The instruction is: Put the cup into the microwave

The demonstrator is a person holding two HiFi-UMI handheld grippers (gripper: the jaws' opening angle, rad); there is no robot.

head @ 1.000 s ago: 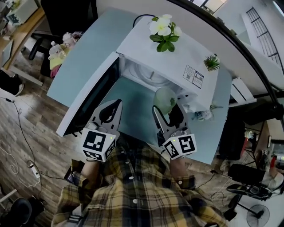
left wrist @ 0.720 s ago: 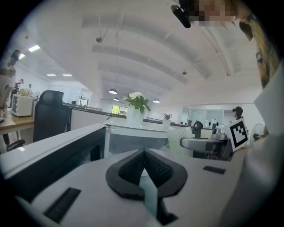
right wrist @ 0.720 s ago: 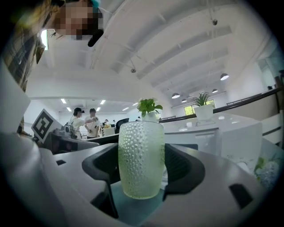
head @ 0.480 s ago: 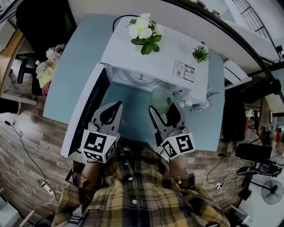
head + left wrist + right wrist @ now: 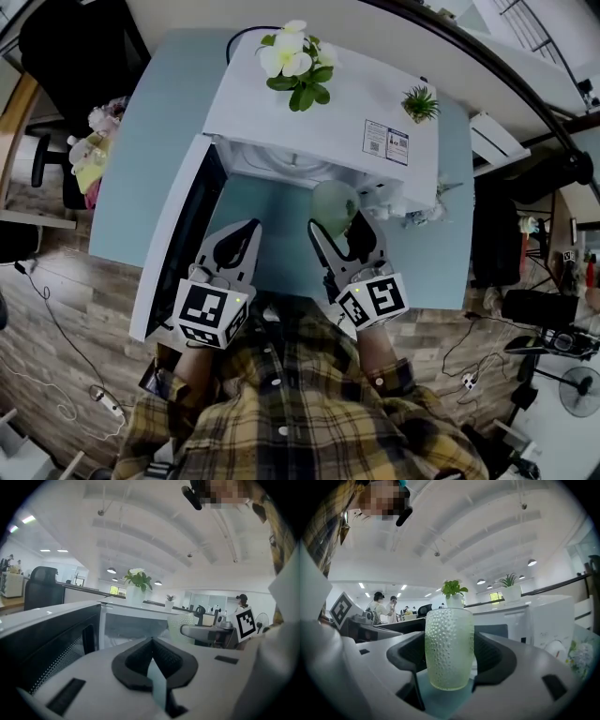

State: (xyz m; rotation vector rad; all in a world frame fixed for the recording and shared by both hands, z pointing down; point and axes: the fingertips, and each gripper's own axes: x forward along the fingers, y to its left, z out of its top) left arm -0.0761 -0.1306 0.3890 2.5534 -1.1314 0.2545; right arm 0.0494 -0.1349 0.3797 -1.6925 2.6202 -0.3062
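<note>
A pale green dimpled cup (image 5: 334, 206) stands upright between the jaws of my right gripper (image 5: 339, 225), which is shut on it. It sits just in front of the open white microwave (image 5: 319, 112), near the right side of the opening. The right gripper view shows the cup (image 5: 449, 648) filling the gap of that gripper (image 5: 449, 672). My left gripper (image 5: 236, 239) is shut with nothing in it, beside the open dark door (image 5: 178, 234). In the left gripper view the left gripper (image 5: 152, 644) points at the microwave's cavity (image 5: 131, 625), with the cup (image 5: 180, 626) to the right.
A potted white flower (image 5: 295, 66) and a small green plant (image 5: 420, 101) stand on the microwave's top. The microwave rests on a light blue table (image 5: 150, 159). A black chair (image 5: 75, 47) is at the far left and cables lie on the wooden floor (image 5: 56, 356).
The head view has shifted, so the microwave sits further left in the picture. Both grippers keep about the same place before the open microwave, the cup still held in the right one.
</note>
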